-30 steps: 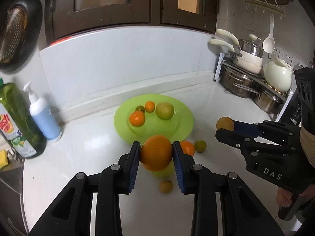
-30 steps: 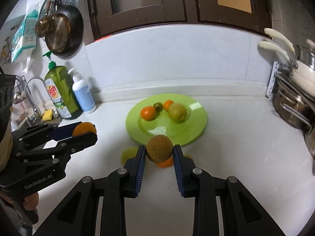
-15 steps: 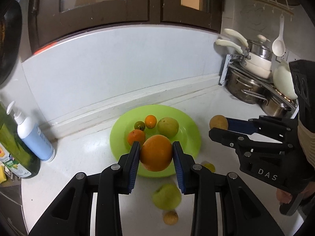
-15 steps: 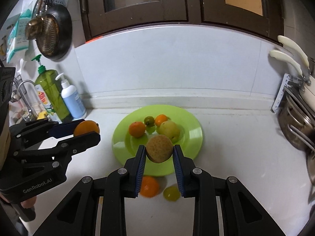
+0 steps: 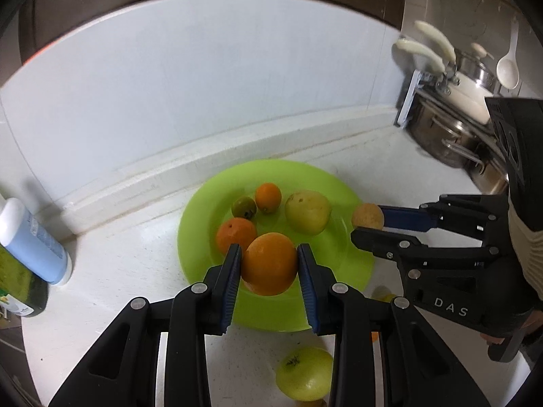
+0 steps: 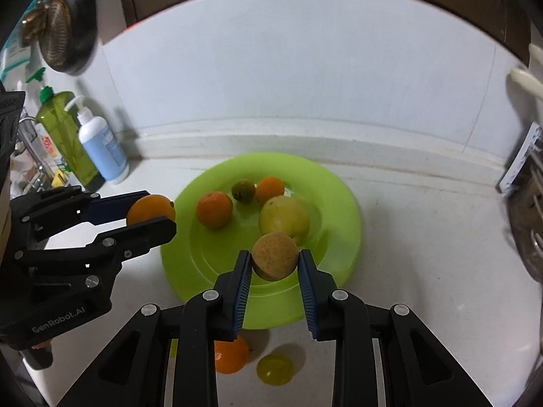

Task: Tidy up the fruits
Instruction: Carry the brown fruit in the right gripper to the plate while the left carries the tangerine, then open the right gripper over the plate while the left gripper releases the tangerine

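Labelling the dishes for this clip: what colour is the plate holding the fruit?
Bright lime green, plain with no pattern. The plate shows best in the right wrist view.

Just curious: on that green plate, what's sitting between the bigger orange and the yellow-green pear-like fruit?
In both wrist views, a small dark green fruit and a small orange sit between them, toward the green plate's back.

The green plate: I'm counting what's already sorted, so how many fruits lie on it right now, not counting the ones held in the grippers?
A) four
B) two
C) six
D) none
A: on the green plate lie four: an orange, a small dark green fruit, a smaller orange and a yellow-green fruit.
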